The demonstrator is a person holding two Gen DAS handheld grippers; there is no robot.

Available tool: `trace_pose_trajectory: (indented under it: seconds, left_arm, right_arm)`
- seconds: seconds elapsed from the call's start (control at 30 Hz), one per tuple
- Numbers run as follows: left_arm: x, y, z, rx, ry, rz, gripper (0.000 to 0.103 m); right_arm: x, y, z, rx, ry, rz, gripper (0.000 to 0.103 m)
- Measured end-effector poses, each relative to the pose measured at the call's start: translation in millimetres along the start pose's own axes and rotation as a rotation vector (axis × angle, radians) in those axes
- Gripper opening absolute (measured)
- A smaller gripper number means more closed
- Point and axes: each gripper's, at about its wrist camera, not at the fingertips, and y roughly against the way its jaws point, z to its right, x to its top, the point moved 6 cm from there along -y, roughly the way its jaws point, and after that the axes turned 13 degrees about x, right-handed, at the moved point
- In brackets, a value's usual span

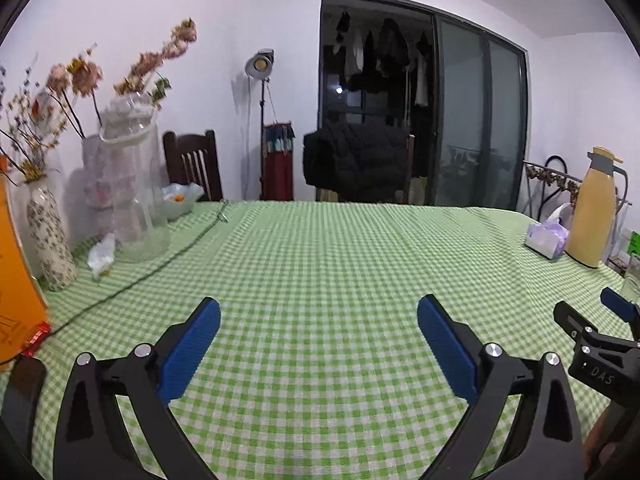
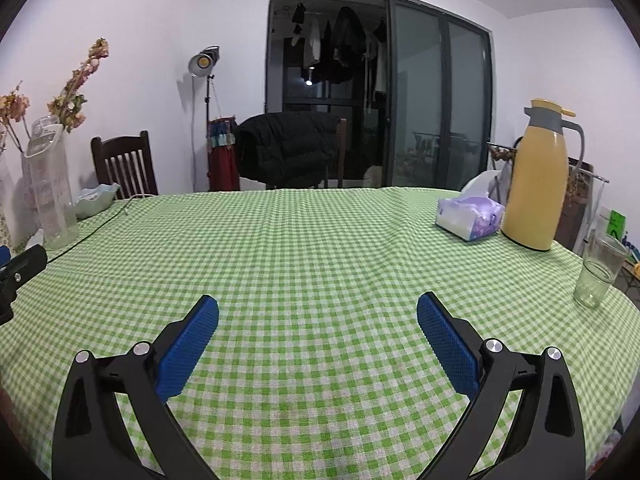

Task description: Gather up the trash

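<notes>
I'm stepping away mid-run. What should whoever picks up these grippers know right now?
Left gripper: open, empty, over the green checked tablecloth.
Right gripper: open, empty, same.
Trash: one crumpled white wrapper lies far left, beside the clear plastic jar and floral ceramic vase.
Done: nothing visibly collected.
Left: pick up the wrapper, probably with the left gripper. No bin in view.
</notes>
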Motion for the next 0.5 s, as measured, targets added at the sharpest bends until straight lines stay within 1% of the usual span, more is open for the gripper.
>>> trace_pose_trajectory:
  seconds: [0.1,0.2,0.27,0.4,0.5]
  left_arm:
    - [0.8,4.6,-2.2,0.031,-0.003,0.013,0.096]
    - [1.9,7.0,-5.0,0.008,0.026,-0.004,0.096]
    - [2.9,10.8,-6.8,0.005,0.041,0.002,0.096]
    - [4.3,20.3,-5.1,0.017,0.003,0.036,0.096]
    - [4.0,25.2,-2.6,0.001,-0.014,0.039,0.096]
  right_arm:
    - [6.3,5.0,-1.5,0.015,0.006,-0.002,0.096]
    - [19.0,20.1,-5.2,0.019,0.027,0.033,0.096]
    - [25.3,28.8,-7.2,0.029,0.031,0.044,0.096]
    - [32.7,48.8,-9.7,0.048,0.038,0.082,0.096]
    - [31.6,53.9,-10.7,0.079,0.038,0.072,0.096]
